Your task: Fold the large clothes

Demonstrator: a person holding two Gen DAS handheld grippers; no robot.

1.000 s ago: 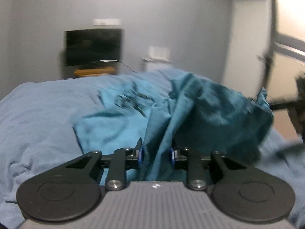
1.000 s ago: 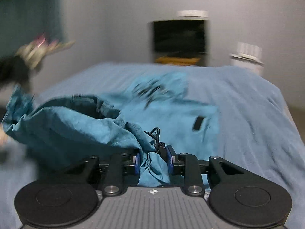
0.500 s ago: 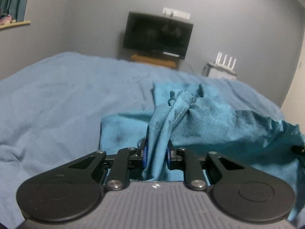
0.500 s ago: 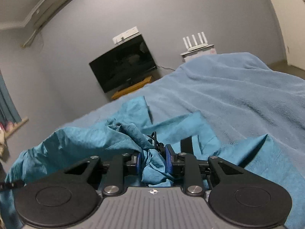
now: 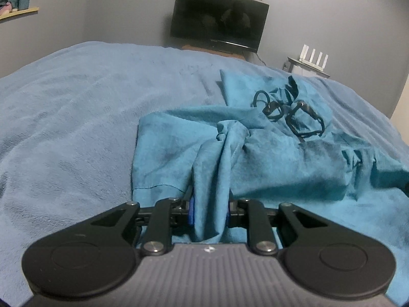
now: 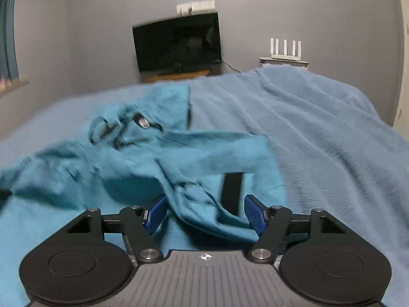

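A teal garment point(image 5: 268, 158) with black drawstrings point(image 5: 288, 112) lies crumpled on the blue bed cover point(image 5: 76, 117). My left gripper point(image 5: 209, 212) is shut on a bunched fold of the garment near its near edge. In the right wrist view the same garment point(image 6: 143, 163) lies spread and rumpled, with a black strip point(image 6: 231, 192) on it. My right gripper point(image 6: 204, 213) is open, its blue pads point(image 6: 154, 213) wide apart on either side of a loose fold that lies between them.
A dark television point(image 5: 219, 21) stands on a low wooden stand against the grey back wall. A white router point(image 5: 313, 56) sits on a small stand to its right. The blue bed cover point(image 6: 319, 140) stretches far to the right of the garment.
Both grippers have come down with the garment, which now lies on the bed. My right gripper has opened and let go of its fold. My left gripper stays shut on the cloth.
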